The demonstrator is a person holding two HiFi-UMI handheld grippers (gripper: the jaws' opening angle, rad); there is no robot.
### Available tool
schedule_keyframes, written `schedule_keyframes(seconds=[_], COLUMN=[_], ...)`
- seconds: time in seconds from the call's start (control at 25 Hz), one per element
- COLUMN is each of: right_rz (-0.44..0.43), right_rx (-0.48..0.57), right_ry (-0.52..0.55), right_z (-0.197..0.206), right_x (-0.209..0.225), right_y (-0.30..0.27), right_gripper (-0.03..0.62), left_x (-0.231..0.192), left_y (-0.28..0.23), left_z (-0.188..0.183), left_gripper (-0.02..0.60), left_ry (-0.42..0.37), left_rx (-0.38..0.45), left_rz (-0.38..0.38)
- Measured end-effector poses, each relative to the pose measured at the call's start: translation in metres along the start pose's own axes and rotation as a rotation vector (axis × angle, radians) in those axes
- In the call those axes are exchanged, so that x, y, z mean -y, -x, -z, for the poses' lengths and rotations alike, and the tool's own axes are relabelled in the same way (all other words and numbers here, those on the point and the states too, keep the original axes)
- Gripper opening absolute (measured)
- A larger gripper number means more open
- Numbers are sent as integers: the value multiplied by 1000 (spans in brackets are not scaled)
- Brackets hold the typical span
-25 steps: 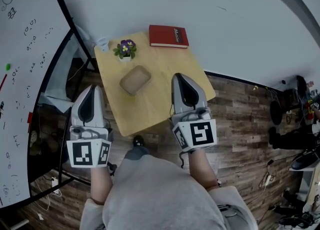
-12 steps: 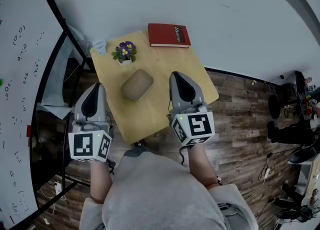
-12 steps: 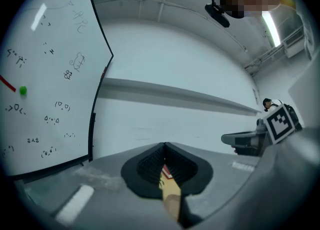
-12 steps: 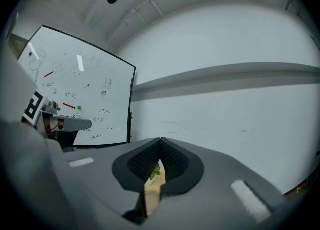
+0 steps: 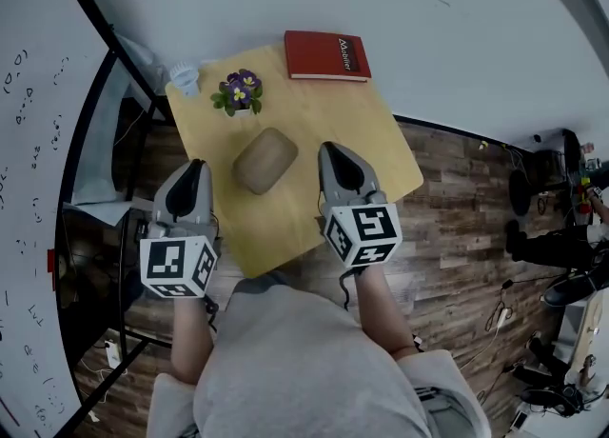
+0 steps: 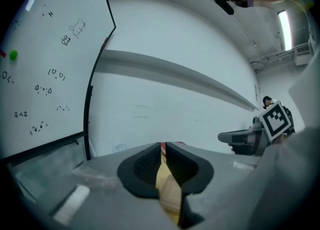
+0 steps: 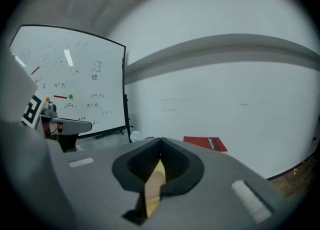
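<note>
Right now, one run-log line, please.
left gripper: jaws shut, empty | right gripper: jaws shut, empty | tan dish: on table between them

The right hand-held gripper (image 5: 333,150) hides part of the wooden table (image 5: 381,131).

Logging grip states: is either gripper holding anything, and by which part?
Nothing is held. The left gripper and the right gripper are both shut and empty, flanking the tan oval wooden dish without touching it.

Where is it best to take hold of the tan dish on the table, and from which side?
Probably across its narrower width, from above: the tan dish lies flat and is longer than wide. The right gripper hangs beside it; its fingers are shut and must open first.
</note>
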State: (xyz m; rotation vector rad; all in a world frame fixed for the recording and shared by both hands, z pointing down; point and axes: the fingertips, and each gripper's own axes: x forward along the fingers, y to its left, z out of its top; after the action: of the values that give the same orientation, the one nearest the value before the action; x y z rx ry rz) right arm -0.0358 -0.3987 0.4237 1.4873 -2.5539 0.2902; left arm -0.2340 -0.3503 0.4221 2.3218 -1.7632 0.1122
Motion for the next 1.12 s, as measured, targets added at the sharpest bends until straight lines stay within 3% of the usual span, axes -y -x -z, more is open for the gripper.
schedule_keyframes(seconds=[0.72,1.12], right_rz=[39,14], right_rx=[-311,-415], right_ry=[-218,-334], right_z=[123,169], right_x=[35,43], right_y=[-63,-84], right_gripper=[62,116], left_x=[0,-3], left_y=[-65,-81], left_z=[133,177], left_gripper=[125,188], left_ry=[158,234], left_rx=[-351,-455], left_rz=[108,86])
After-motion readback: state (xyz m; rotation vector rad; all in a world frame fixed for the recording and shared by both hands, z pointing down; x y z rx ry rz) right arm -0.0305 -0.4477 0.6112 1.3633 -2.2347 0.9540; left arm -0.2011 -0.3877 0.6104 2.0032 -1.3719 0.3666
